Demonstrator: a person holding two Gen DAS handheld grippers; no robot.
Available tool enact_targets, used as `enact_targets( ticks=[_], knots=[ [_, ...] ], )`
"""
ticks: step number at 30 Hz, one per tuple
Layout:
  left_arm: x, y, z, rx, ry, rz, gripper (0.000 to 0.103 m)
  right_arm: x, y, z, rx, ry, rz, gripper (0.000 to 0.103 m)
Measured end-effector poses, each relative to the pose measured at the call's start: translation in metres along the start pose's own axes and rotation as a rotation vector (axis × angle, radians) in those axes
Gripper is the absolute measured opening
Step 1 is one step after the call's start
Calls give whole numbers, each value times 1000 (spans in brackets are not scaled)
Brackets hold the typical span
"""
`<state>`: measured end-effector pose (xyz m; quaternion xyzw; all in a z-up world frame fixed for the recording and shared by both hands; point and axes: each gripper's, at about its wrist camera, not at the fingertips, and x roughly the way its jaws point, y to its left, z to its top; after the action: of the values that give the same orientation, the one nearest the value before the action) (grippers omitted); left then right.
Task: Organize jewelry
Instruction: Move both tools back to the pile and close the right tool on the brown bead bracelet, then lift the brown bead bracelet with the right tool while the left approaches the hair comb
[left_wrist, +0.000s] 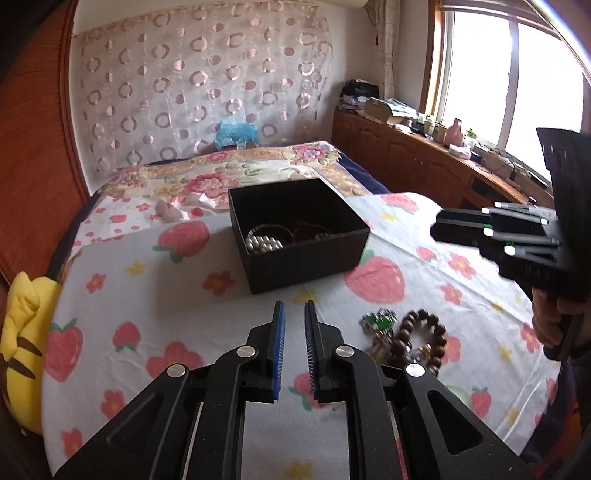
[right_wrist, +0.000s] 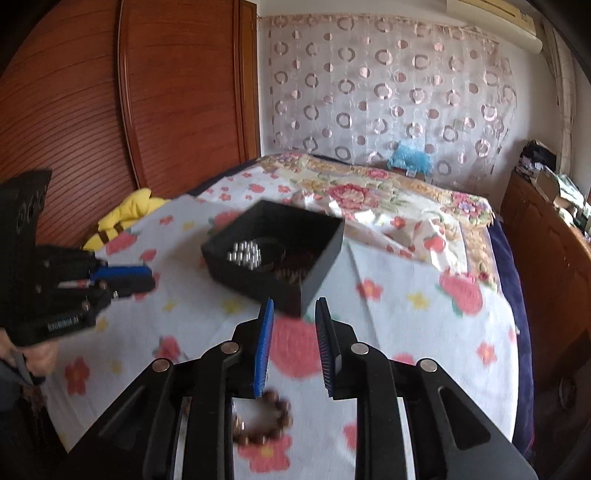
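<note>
So I'm hovering both grippers over the bed with the strawberry-print sheet (left_wrist: 155, 295). My left gripper (left_wrist: 294, 314) is sitting with its blue pads a narrow gap apart, nothing between them, pointing at the black box (left_wrist: 306, 254) ahead. The box is holding a pearl bracelet (left_wrist: 264, 243) and some darker pieces I can't make out. Just right of the left gripper, a wooden bead bracelet (left_wrist: 424, 336) is lying on the sheet, touching a green-and-silver piece (left_wrist: 378, 323). My right gripper (right_wrist: 293, 317) is standing a bit wider apart, also empty, with the bead bracelet under its rear end, blurry. A yellow plush (left_wrist: 22, 350) is lying at the bed's left edge.
</note>
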<state>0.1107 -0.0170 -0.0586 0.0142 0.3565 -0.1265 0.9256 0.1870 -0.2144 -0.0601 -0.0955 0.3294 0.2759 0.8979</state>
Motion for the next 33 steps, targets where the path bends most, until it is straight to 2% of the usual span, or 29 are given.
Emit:
enact_targets(
  ticks=[2,5,10,17,23,25,29,33],
  knots=[
    [0,-3,-5,1,4,-3,24,2,0,-11,6,21,3,31],
    [-1,-6,-10,4,14,-4,25,7,0,-27,16,56,11,41],
    [-5,-10,-18,5,21,-5,31,20,0,-46,25,118,26,42],
    [-3,-11,-26,-4,44,-14,32,37,8,-60,8,191,40,41],
    [-3,-14,-31,-1,55,-18,32,43,5,-65,13,209,26,41],
    [-3,-14,-32,-1,59,-18,32,44,5,-65,11,206,18,38],
    [-1,-14,-32,3,69,-17,32,44,6,-65,8,205,28,15],
    [-1,-15,-34,6,74,-18,32,39,6,-62,7,193,26,15]
  ],
)
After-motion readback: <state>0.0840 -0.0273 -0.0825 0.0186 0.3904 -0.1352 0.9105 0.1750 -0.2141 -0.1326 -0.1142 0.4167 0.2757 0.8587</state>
